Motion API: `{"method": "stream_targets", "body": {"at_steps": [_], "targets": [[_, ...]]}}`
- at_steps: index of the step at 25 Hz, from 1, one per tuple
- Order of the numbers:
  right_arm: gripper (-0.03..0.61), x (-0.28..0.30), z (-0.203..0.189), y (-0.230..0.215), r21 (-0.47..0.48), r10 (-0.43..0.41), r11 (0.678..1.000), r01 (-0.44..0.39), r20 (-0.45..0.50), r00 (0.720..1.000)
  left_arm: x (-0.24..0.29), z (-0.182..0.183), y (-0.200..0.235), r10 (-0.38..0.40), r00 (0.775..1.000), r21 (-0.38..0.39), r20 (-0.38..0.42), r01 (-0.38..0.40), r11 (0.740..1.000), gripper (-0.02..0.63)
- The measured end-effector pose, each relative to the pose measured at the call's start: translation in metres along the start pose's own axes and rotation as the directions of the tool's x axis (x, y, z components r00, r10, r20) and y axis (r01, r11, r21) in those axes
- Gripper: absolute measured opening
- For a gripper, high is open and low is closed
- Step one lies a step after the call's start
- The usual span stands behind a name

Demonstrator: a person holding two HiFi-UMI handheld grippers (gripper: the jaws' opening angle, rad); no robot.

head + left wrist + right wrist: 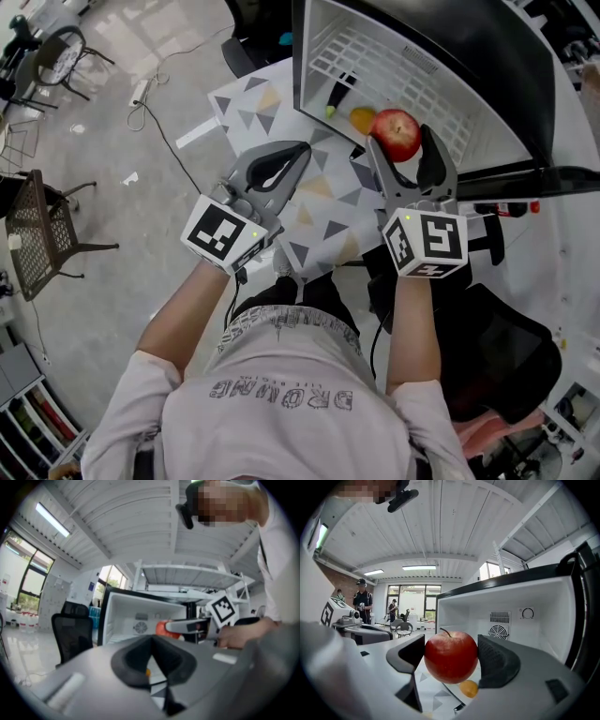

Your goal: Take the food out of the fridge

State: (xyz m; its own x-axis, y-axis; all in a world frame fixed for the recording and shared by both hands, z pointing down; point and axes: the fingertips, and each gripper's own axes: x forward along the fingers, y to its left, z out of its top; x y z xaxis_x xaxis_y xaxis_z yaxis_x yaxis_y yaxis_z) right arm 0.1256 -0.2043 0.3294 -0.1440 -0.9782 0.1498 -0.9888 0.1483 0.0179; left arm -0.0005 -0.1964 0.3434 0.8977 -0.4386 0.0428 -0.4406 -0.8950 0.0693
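A red apple (pixel 397 133) sits between the jaws of my right gripper (pixel 401 141), which is shut on it just outside the open mouth of the small white fridge (pixel 375 56). In the right gripper view the apple (pixel 451 656) fills the gap between the pads. A small orange fruit (pixel 362 119) and a dark, green-tipped item (pixel 337 96) lie on the fridge's wire shelf. My left gripper (pixel 300 150) hovers over the patterned table, shut with nothing in it. Seen from the left gripper, the apple (pixel 162 628) shows beyond its closed jaws.
The fridge stands on a table with a triangle-patterned cloth (pixel 319 192). A black office chair (pixel 497 347) is at the lower right, a dark chair (pixel 42 234) on the floor at left, and a cable (pixel 159 122) trails there. People (pixel 361 599) stand far off.
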Motion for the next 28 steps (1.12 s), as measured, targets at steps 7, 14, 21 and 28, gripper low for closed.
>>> {"method": "stream_targets", "body": {"at_steps": [7,14,21,28], "targets": [[0.325,-0.021,0.002,0.016,-0.012,0.009,1.000,-0.009,0.006,1.000,-0.016,-0.002,-0.010,-0.004,1.000,0.004,-0.003,0.004,1.000,0.008],[0.325,-0.040,-0.001,0.029,-0.018,0.020,1.000,-0.020,0.003,1.000,-0.030,-0.003,-0.017,-0.005,1.000,0.011,-0.003,0.005,1.000,0.008],[0.325,-0.057,-0.005,0.040,-0.029,0.026,0.999,-0.026,-0.006,1.000,-0.044,-0.008,-0.024,-0.004,1.000,0.010,-0.013,0.004,1.000,0.008],[0.325,-0.072,-0.010,0.047,-0.015,0.032,0.999,-0.032,-0.016,0.999,-0.051,-0.010,-0.030,-0.007,1.000,0.009,-0.020,0.007,1.000,0.008]]}}
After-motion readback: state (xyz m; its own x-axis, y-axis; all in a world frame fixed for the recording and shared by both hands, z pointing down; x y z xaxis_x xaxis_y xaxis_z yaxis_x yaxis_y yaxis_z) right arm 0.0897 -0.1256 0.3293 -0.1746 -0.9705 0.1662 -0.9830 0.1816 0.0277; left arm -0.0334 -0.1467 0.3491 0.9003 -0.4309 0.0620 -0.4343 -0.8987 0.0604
